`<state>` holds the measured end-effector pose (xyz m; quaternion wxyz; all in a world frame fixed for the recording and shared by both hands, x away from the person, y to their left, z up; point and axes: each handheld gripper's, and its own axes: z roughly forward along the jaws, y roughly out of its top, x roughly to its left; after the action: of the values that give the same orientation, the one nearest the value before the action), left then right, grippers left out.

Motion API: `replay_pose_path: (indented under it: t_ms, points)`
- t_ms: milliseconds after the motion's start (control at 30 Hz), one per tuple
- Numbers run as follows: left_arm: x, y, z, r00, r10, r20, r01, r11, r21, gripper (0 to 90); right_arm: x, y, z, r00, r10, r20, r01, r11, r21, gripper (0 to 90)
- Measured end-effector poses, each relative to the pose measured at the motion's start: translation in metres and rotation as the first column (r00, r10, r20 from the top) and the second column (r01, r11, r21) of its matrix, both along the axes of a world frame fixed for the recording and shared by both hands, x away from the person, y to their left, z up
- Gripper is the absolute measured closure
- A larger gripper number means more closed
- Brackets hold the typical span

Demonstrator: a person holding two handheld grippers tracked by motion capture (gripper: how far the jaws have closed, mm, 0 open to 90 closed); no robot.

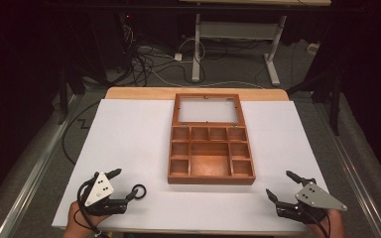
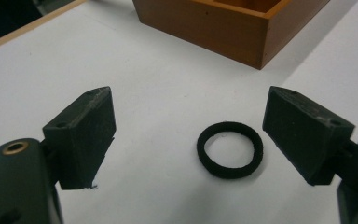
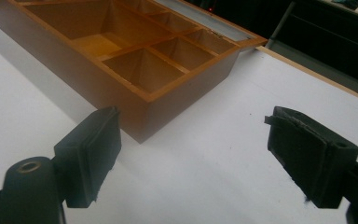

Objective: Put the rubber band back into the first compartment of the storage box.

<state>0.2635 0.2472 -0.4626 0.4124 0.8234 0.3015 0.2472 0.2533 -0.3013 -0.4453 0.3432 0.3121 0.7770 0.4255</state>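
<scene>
A wooden compartment box (image 1: 211, 179) stands mid-table, its glass-paned lid (image 1: 207, 96) laid open behind it. The compartments look empty. A small black ring (image 1: 139, 191) lies flat on the white table top at the front left. My left gripper (image 1: 124, 183) is open around it. In the left gripper view the ring (image 2: 228, 171) rests between the spread jaws of the left gripper (image 2: 189, 135), nearer the right-hand one and touching neither. My right gripper (image 1: 279, 183) is open at the front right with nothing in it. In the right gripper view, the right gripper (image 3: 193, 154) faces the box's near corner (image 3: 74, 70).
A white sheet (image 1: 129, 134) covers the wooden table. The table's front edge runs just under both hands. Beyond the far edge are a desk frame (image 1: 238, 44) and loose cables (image 1: 149, 59) on the floor. The box's corner (image 2: 233, 28) stands just past the ring.
</scene>
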Motion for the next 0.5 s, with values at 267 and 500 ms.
replay_pose_path:
  t_ms: [267, 500]
  points:
    - [-0.0007, 0.0014, -0.0028, 0.9994, -0.016, -0.032, 0.016, 0.9998, 0.011, 17.0, 0.0006, 0.0015, 0.0002, 1.0000, 0.000, -0.009, 0.000, 1.000, 0.001, 18.4]
    - [-0.0009, -0.0046, -0.0042, 0.9940, -0.081, -0.074, 0.083, 0.9964, 0.021, 24.6, 0.0016, 0.0040, -0.0012, 0.9999, -0.003, -0.015, 0.003, 1.000, -0.015, 18.4]
